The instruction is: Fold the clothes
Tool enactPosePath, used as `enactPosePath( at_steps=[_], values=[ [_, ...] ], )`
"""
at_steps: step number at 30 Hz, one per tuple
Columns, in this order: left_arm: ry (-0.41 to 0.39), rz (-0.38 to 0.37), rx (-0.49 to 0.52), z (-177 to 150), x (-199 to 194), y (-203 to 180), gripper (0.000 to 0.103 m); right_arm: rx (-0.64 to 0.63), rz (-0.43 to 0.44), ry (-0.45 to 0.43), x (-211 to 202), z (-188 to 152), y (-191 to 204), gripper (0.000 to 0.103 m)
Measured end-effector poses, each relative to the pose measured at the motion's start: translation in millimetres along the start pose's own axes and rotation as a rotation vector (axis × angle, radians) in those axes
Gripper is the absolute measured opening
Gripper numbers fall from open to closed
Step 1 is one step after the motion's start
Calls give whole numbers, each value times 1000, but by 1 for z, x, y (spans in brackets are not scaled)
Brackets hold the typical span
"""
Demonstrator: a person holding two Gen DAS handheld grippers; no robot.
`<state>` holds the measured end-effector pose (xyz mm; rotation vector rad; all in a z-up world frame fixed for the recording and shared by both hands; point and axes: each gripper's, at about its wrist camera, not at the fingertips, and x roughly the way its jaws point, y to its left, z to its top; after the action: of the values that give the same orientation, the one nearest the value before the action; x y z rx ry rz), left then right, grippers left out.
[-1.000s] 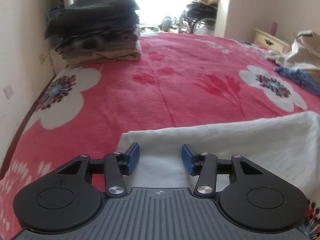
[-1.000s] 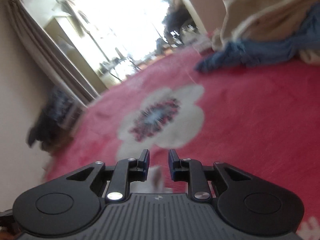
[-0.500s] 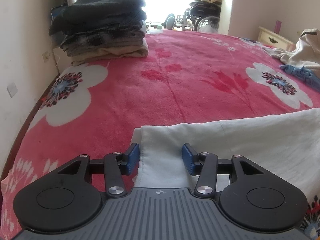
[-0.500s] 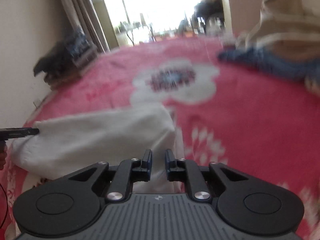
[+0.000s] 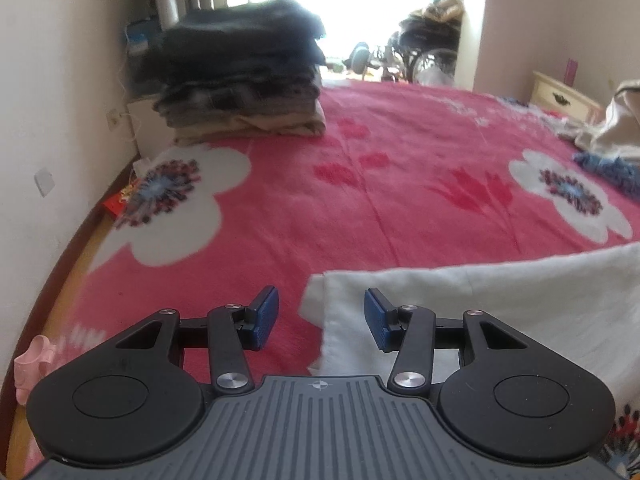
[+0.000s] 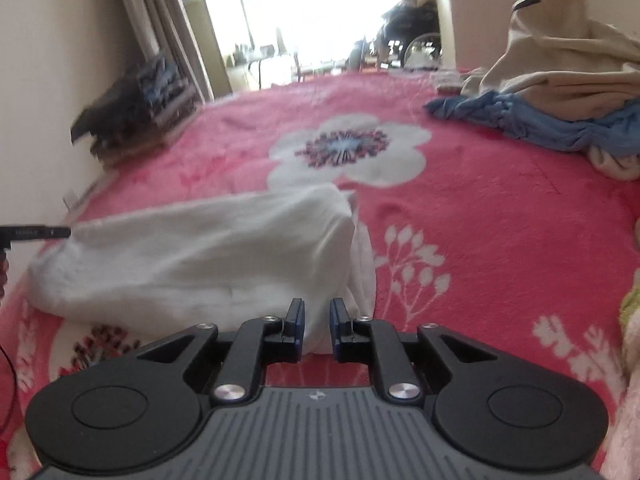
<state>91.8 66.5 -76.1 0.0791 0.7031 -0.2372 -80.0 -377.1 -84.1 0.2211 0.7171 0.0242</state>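
We're seeing the white garment [image 6: 208, 252] lying folded lengthwise across the pink flowered blanket [image 6: 480, 208], its right end bunching up, slightly rumpled.

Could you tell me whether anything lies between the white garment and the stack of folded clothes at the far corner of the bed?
Nothing visible does. Between the white garment and the folded stack there is only bare pink floral blanket. The loose beige and blue clothes lie off to the other side, clear of that path.
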Motion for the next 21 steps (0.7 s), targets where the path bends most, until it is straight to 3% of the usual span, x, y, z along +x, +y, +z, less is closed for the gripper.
enactPosePath(
  at_steps=[5, 11, 14, 21],
  values=[
    [-47, -18, -8, 2, -34, 2, 47, 12, 17, -41, -3, -2, 0, 15],
    [-51, -93, 21, -12, -63, -14, 48, 13, 24, -48, 1, -5, 8, 15],
    [-29, -117, 52, -23, -61, -23, 48, 20, 21, -51, 1, -6, 8, 15],
    [78, -60, 64, -50, -26, -19, 47, 43, 0, -63, 1, -8, 4, 15]
  ],
)
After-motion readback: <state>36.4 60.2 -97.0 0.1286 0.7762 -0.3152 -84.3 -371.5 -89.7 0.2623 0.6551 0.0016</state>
